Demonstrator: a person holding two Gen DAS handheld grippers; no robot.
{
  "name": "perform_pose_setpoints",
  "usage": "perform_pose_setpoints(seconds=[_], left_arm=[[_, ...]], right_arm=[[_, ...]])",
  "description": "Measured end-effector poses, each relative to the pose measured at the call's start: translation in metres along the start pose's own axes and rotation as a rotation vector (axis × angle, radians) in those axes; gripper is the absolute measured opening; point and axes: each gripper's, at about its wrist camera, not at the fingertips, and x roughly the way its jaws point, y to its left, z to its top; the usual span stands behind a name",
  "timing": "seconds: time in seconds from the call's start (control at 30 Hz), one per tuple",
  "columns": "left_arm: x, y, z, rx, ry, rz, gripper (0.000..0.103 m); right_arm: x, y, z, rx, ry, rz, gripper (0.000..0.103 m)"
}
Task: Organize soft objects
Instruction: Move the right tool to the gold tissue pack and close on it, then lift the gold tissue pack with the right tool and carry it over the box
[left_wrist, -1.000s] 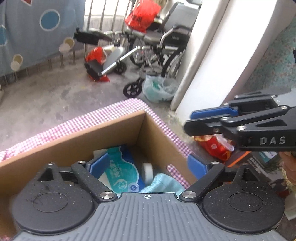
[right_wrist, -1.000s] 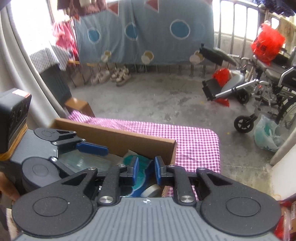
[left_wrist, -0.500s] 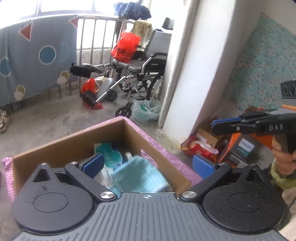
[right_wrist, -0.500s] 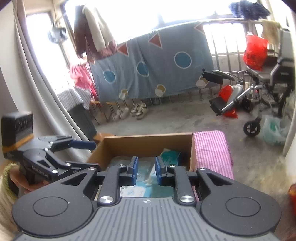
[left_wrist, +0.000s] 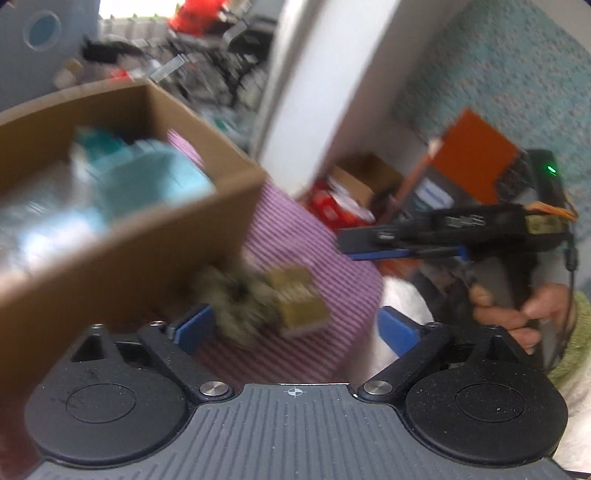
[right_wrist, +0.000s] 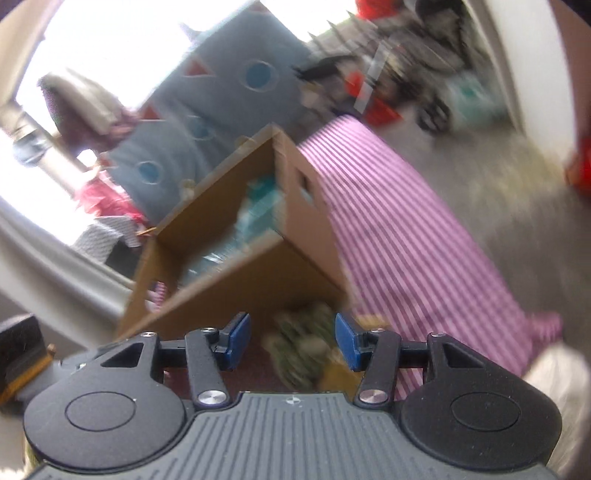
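Cardboard box (left_wrist: 155, 236) holds pale-blue soft packs (left_wrist: 147, 181); both grippers stand open, nothing gripped

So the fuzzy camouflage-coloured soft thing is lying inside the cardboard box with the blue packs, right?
Not quite. The fuzzy soft thing lies outside the cardboard box, on the pink checked cloth beside it, as the left wrist view shows. The blue packs are inside.
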Motion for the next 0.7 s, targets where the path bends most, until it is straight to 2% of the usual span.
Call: perform_pose_setpoints(seconds=[0.1,0.17,0.23,0.43,0.53,0.7], left_arm=[[0.037,-0.014,-0.016,0.008,0.066,-0.073,0.08],[0.059,-0.022,-0.02,0.032,0.093,-0.091,0.074],[0.08,-0.025,-0.02,0.037,0.127,-0.108,0.073],[0.12,-0.034,-0.025,0.05,0.179,-0.073,0.073],[0.127,-0.038,-0.029,0.057,0.196,-0.067,0.073],[0.135,-0.044,-0.031,0.084,0.199,-0.029,0.075]], right_arm=[[0.018,-0.02,-0.011,0.038,0.035,-0.051,0.05],[0.027,-0.03,-0.016,0.05,0.059,-0.069,0.048],[0.033,-0.039,-0.02,0.061,0.076,-0.072,0.045],[0.05,-0.048,-0.021,0.052,0.11,-0.076,0.042],[0.055,-0.05,-0.018,0.049,0.123,-0.07,0.038],[0.062,-0.054,-0.021,0.053,0.123,-0.064,0.038]])
